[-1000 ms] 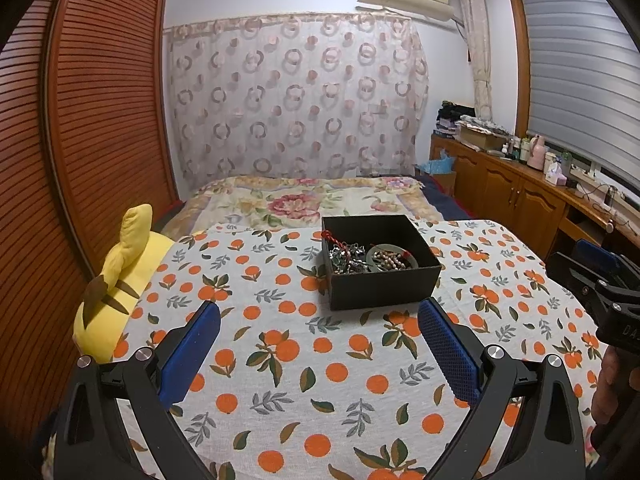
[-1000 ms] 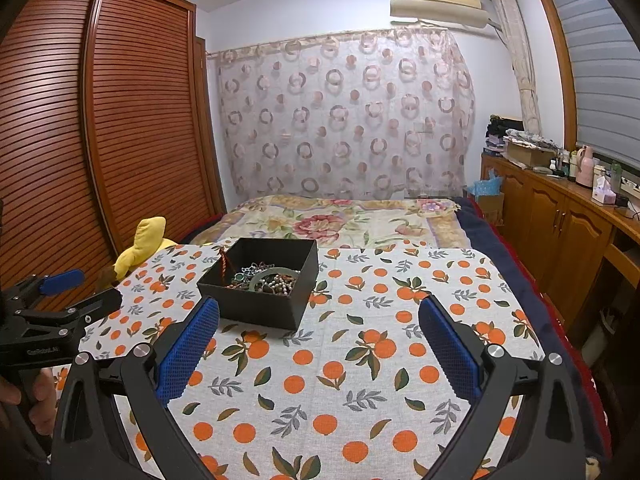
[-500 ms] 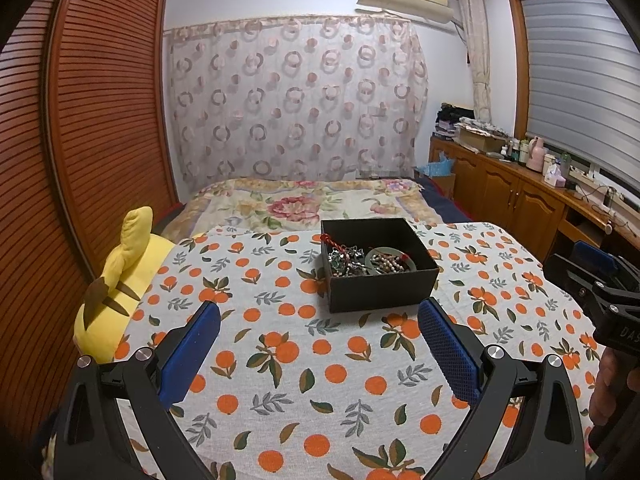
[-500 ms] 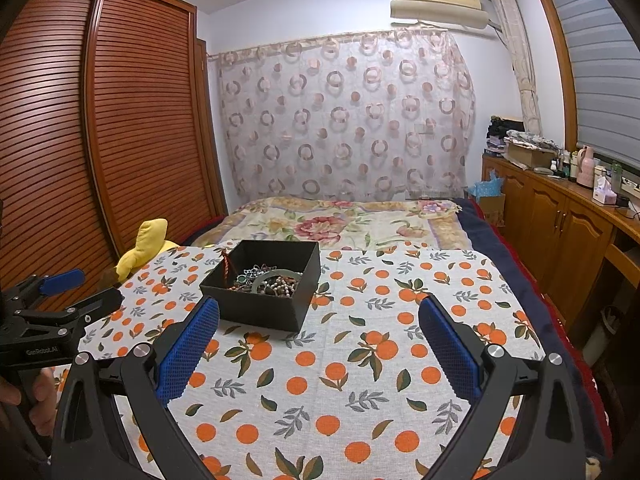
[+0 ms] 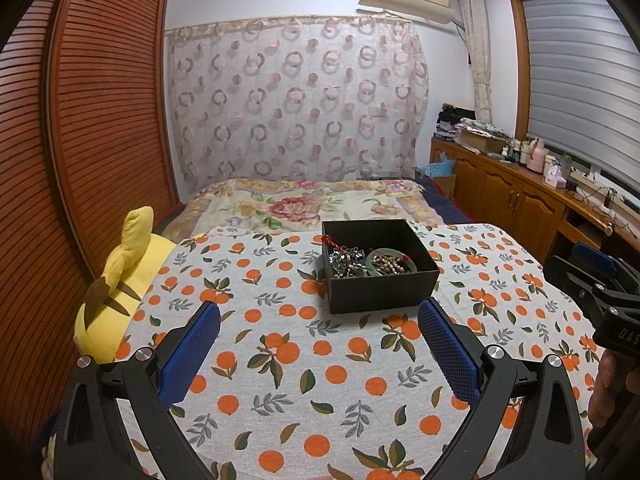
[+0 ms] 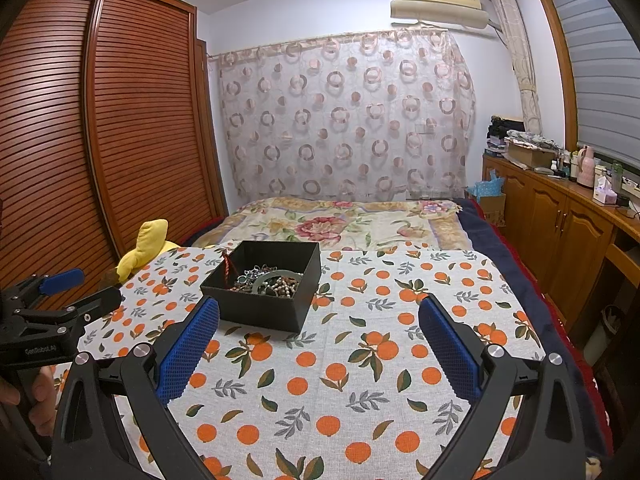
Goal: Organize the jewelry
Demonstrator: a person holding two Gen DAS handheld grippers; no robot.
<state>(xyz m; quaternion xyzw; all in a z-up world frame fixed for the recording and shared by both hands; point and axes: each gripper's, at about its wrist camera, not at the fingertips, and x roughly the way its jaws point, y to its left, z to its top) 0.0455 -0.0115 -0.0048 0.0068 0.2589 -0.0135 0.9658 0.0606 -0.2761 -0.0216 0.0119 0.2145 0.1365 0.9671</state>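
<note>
An open black box [image 5: 380, 288] stands on the orange-print cloth [image 5: 304, 360]. It holds tangled jewelry [image 5: 370, 262]: a green bangle, beaded strands, silver chains and a red cord. In the right wrist view the box [image 6: 260, 304] sits left of centre with the jewelry [image 6: 268, 280] inside. My left gripper [image 5: 318, 316] is open and empty, held above the cloth in front of the box. My right gripper [image 6: 318, 316] is open and empty, to the right of the box; it also shows in the left wrist view [image 5: 592, 280].
A yellow plush toy [image 5: 120, 280] lies at the cloth's left edge. A bed with a floral blanket [image 5: 312, 204] is behind. A wooden wardrobe [image 5: 80, 120] stands left and a cluttered wooden cabinet [image 5: 520, 200] right.
Both views have drifted slightly; the box sits a little farther from the right gripper. Both grippers stay open and empty.
</note>
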